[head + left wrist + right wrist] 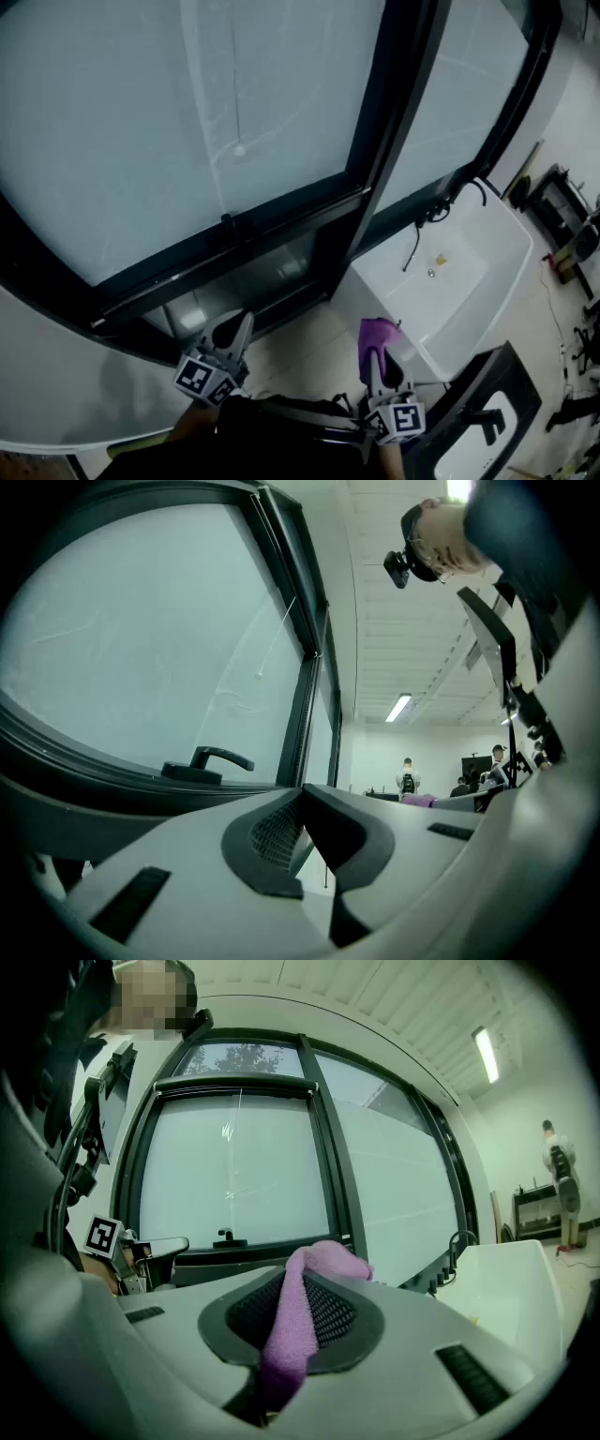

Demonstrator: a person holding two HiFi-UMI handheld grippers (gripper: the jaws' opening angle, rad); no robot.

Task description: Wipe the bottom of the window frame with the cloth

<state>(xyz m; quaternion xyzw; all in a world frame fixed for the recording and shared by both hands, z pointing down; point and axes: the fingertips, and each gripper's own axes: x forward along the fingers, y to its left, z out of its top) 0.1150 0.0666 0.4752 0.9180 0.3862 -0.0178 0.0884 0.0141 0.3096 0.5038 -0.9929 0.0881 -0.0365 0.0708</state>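
Cloth is what I look at first: the purple cloth (298,1326) sits pinched in the right tool (380,361), whose jaws are closed on it, and only a small tuft comes out past the tips. The left tool (302,829) has its jaws pressed together with nothing between them, and it is held low, beside the right one. Both are below the window, well apart from the bottom of the window frame (239,234), so I judge the wiping is not yet begun. The risk I see is in the grip: the cloth is held as a narrow strip, so when it is dragged along the rail it may slide out, or the hard tips may scrape the dark frame instead of the fabric. The window handle (208,761) stands up on that rail and could catch the tuft. At the right end, the black cable (412,246) over the white basin (502,246) could also snag.
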